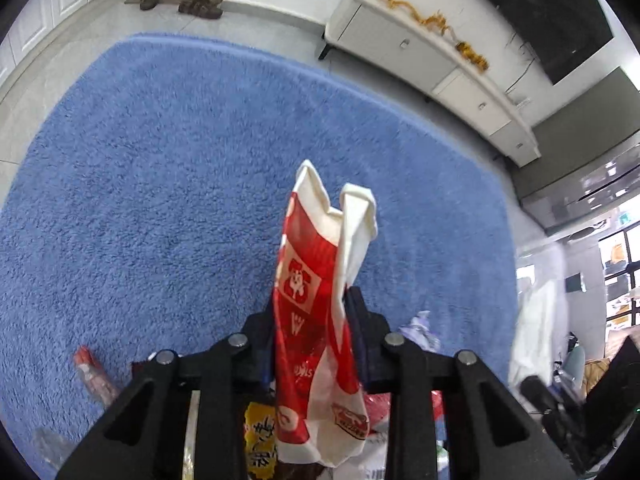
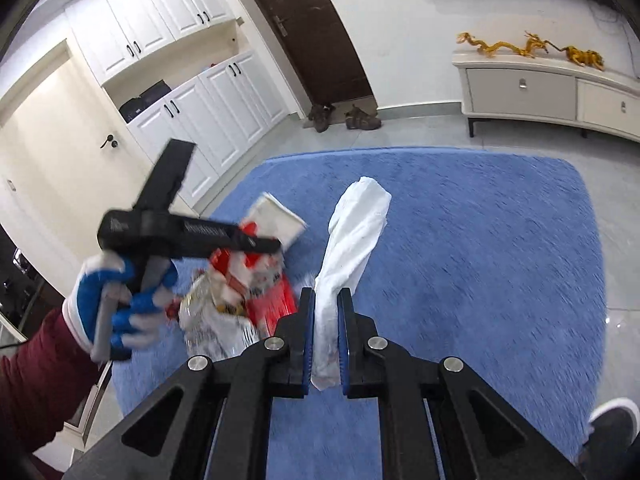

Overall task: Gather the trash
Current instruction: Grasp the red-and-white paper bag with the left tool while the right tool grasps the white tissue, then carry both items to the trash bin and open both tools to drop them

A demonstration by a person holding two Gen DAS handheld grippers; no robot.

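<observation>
My left gripper (image 1: 310,312) is shut on a red and white snack wrapper (image 1: 316,320) and holds it above the blue rug (image 1: 160,160). In the right wrist view the left gripper (image 2: 276,246) shows with the same wrapper (image 2: 276,220) over a pile of wrappers (image 2: 224,312). My right gripper (image 2: 326,298) is shut on a white crumpled tissue (image 2: 352,232), held above the rug (image 2: 480,260). More trash lies under the left gripper: a yellow packet (image 1: 260,436) and a red wrapper (image 1: 90,368).
A white low cabinet (image 2: 552,88) with gold dragon ornaments (image 2: 532,46) stands past the rug. Shoes (image 2: 344,118) lie by the brown door (image 2: 308,28). White cupboards (image 2: 200,92) line the left wall. A shoe (image 2: 612,424) is at the lower right.
</observation>
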